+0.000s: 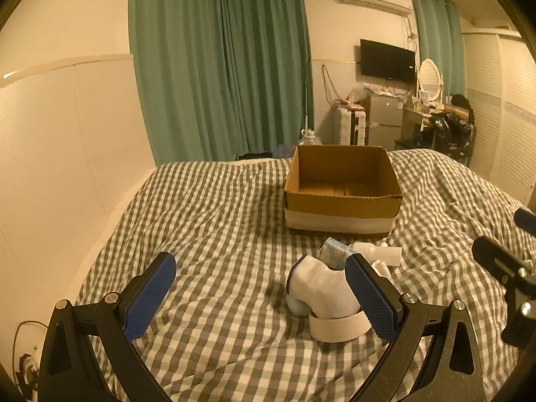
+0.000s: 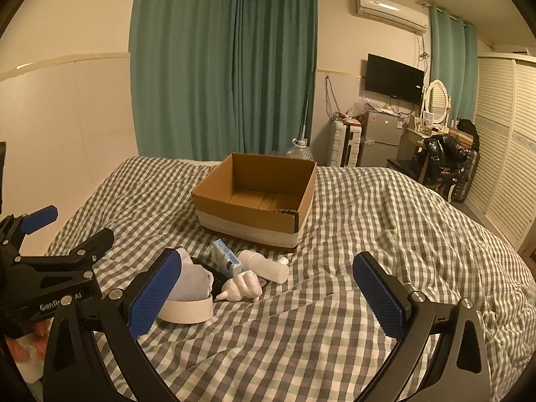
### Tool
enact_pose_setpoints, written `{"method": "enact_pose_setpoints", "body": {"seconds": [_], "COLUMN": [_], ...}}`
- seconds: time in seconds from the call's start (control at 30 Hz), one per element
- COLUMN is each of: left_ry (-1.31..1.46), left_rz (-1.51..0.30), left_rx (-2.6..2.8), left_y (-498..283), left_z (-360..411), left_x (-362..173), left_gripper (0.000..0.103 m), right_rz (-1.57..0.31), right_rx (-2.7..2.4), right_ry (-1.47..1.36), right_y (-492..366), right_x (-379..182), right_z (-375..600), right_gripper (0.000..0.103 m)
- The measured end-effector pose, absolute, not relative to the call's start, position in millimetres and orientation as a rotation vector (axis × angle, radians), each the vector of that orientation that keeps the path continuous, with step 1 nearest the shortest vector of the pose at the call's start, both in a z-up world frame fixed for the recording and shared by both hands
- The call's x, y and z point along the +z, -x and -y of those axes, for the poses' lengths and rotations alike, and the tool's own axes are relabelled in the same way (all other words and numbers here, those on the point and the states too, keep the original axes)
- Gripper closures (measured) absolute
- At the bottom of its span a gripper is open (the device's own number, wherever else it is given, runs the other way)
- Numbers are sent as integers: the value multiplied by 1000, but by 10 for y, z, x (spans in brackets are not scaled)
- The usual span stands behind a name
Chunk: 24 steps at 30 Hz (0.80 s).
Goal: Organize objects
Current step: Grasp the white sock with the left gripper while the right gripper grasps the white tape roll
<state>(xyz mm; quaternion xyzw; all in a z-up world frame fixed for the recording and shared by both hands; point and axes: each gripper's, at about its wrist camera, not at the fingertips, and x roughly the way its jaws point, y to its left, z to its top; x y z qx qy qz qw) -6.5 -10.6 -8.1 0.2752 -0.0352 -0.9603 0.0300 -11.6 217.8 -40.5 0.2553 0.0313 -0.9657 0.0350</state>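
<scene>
An open, empty cardboard box [image 1: 341, 184] [image 2: 258, 197] stands on the checked bed. In front of it lies a small pile: a white sock [image 1: 321, 288] [image 2: 197, 276], a white tape roll [image 1: 338, 328] [image 2: 187, 310], a blue-and-white packet [image 1: 335, 251] [image 2: 227, 258], a white bottle [image 1: 382, 253] [image 2: 264, 264] and a small white hand-shaped figure [image 2: 243, 286]. My left gripper [image 1: 261, 298] is open and empty, its right finger beside the sock and tape. My right gripper [image 2: 268, 296] is open and empty, just right of the pile.
The checked quilt [image 1: 217, 221] [image 2: 385, 234] covers the whole bed. A wall runs along the left. Green curtains, a small fridge [image 2: 382, 137], a suitcase, a TV and a dressing table stand beyond the bed's far end. Louvred wardrobe doors line the right.
</scene>
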Motion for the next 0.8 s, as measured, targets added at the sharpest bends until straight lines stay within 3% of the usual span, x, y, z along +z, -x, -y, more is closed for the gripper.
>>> {"method": "enact_pose_setpoints", "body": {"seconds": [0.43,0.8], "left_ry": [-954,-1037], "left_rz": [79,-19], "left_rx": [-2886,-2803], "left_y": [233,434], "left_z": [339,715], "left_x": [-297,-606], "left_gripper": [0,0], "right_rz": [-145,-245], "right_rx": [-2835,-2588], "right_ry": [-960,-1222], "right_y": [383,738], "right_x": [-815,-1495], "right_z": [-1844,-1414], "right_gripper": [0,2]}}
